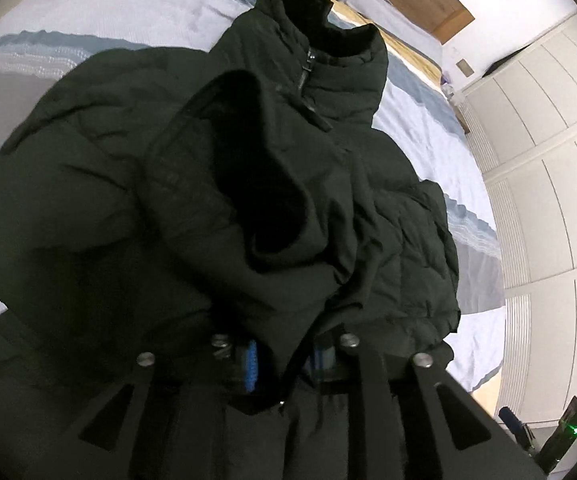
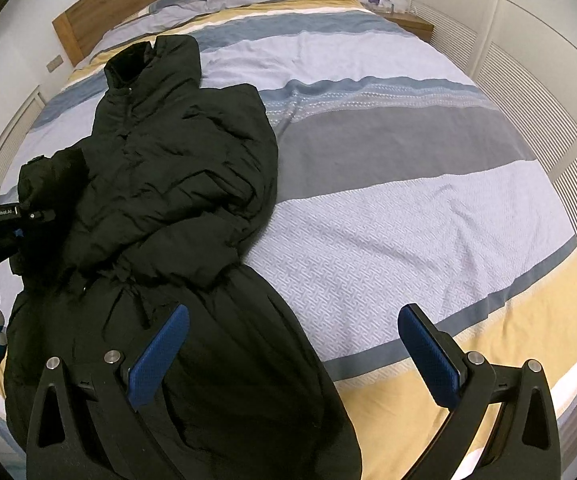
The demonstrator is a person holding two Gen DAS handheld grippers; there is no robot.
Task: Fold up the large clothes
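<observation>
Covering the bed [image 2: 408,208], striped bedding under black coat [image 2: 176,184].

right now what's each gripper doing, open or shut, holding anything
Left gripper: shut on the sleeve of the black coat.
Right gripper: open, jaws wide apart, holding nothing, above the coat's lower part.

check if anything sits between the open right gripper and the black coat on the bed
Nothing visible does. The right gripper hangs open over the lower part of the black coat, one pad above the fabric, the other above bare bedspread. The left gripper is shut on the sleeve, off to the side.
</observation>
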